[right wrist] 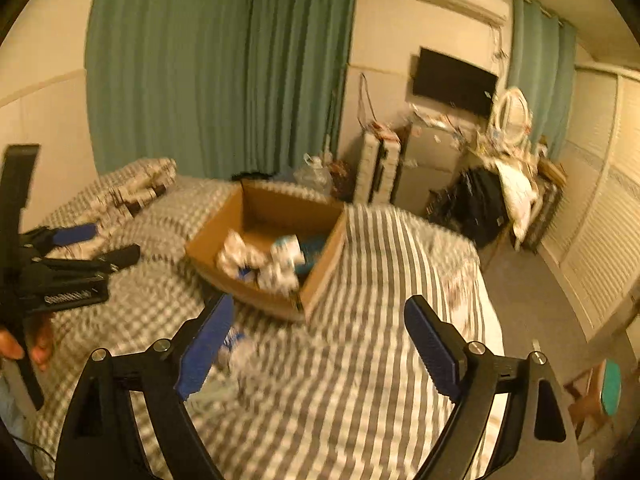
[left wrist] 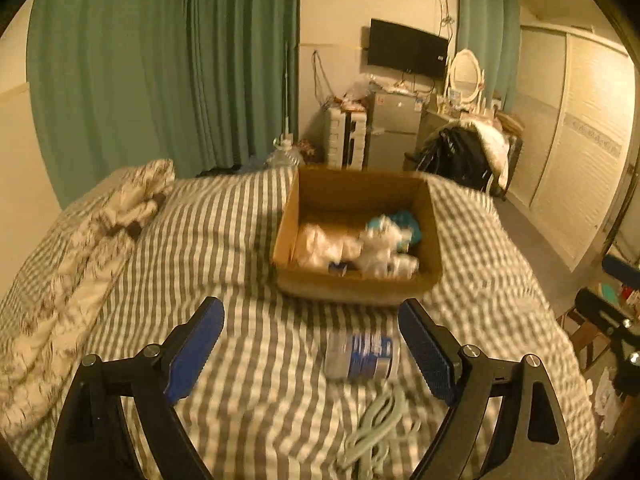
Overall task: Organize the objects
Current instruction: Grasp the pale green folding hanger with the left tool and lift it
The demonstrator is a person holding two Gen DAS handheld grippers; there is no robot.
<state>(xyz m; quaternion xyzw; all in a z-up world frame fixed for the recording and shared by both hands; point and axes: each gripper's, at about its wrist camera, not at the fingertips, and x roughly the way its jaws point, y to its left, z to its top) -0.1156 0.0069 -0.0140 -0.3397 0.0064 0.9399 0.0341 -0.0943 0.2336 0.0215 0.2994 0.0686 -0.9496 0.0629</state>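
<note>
An open cardboard box (left wrist: 356, 286) sits on the striped bed and holds several white and teal items (left wrist: 380, 246). It also shows in the right wrist view (right wrist: 316, 284). A clear bottle with a blue label (left wrist: 360, 356) lies on the bed between my left gripper's (left wrist: 312, 348) open fingers, nearer the right one, untouched. A pale green cable (left wrist: 376, 424) lies just below it. My right gripper (right wrist: 320, 344) is open and empty above the bed; the bottle (right wrist: 236, 350) shows blurred by its left finger. The left gripper (right wrist: 76, 264) appears at that view's left.
A patterned pillow (left wrist: 120, 208) lies at the bed's left. Green curtains (left wrist: 160, 72) hang behind. A fridge (left wrist: 394, 132), drawers, a dresser with mirror and a chair with clothes (left wrist: 472, 152) stand at the far wall. The bed's right edge drops to grey floor (right wrist: 532, 300).
</note>
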